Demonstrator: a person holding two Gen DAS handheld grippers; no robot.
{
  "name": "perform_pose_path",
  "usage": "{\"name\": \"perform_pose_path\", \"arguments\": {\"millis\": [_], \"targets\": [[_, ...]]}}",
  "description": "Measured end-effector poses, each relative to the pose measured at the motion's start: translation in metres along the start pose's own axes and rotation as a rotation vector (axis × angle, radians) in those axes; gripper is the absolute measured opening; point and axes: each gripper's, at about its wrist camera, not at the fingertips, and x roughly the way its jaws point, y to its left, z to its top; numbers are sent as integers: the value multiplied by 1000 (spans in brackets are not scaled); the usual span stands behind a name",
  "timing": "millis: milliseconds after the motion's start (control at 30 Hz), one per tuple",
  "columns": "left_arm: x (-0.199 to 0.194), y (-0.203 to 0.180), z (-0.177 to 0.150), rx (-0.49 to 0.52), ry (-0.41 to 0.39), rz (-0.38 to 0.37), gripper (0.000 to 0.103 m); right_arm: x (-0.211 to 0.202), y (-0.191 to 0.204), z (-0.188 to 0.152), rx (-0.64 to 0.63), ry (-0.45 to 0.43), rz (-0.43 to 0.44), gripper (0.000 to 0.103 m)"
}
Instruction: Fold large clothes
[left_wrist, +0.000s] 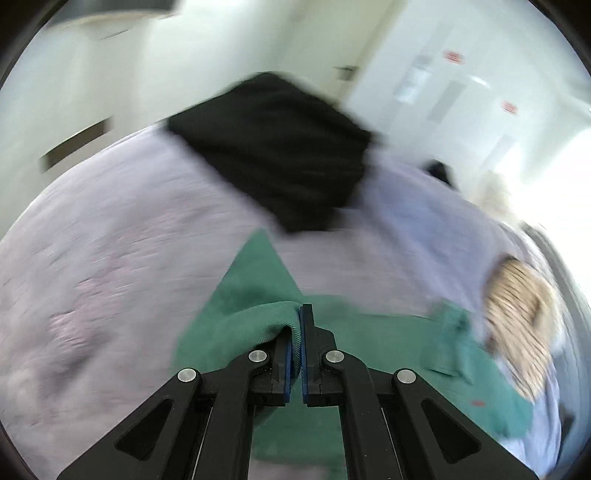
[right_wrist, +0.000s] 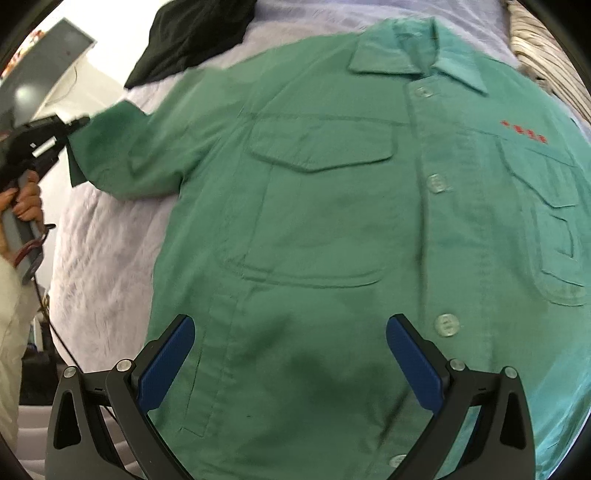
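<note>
Lilac bedspread (right_wrist: 103, 229) carries green shirt (right_wrist: 332, 229), black garment (left_wrist: 280, 147).

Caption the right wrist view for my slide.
Open right hand-held gripper over a green shirt spread on a lilac bedspread; left hand-held gripper grips its sleeve.

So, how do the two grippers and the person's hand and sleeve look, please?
Both the left gripper and right gripper have black angular linkage arms with silver pivot pins and blue ribbed pads. The bare hand grips a grey handle; a dark cable hangs below. The sleeve is cream.
</note>
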Motion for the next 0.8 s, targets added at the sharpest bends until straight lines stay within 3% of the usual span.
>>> {"name": "perform_pose_path", "arguments": {"millis": [133,267,367,467,567,700,767,800], "targets": [[19,-113,-15,205,42,-113,4,-20,-30,3,44,-61,-14,103],[57,-209,-58,375,125,-170,4,-47,-73,4,113,-121,-44,103],[96,-266,-111,512,227,-118,4,-57,-109,-4,182,-133,-77,103],[123,-293,-167,637,318,-37,4,-62,-147,-11,254,-129,-101,103],[136,-283,-204,669,410,-3,5,-62,-178,-19,312,-114,-113,103],[139,-276,-220,686,413,27,6,-67,-206,-25,353,-111,-136,103],[129,-273,-217,696,397,25,51,-68,-210,-23,346,-115,-148,103],[123,-271,-215,697,384,24,93,-70,-210,-19,336,-119,-153,103]]}}
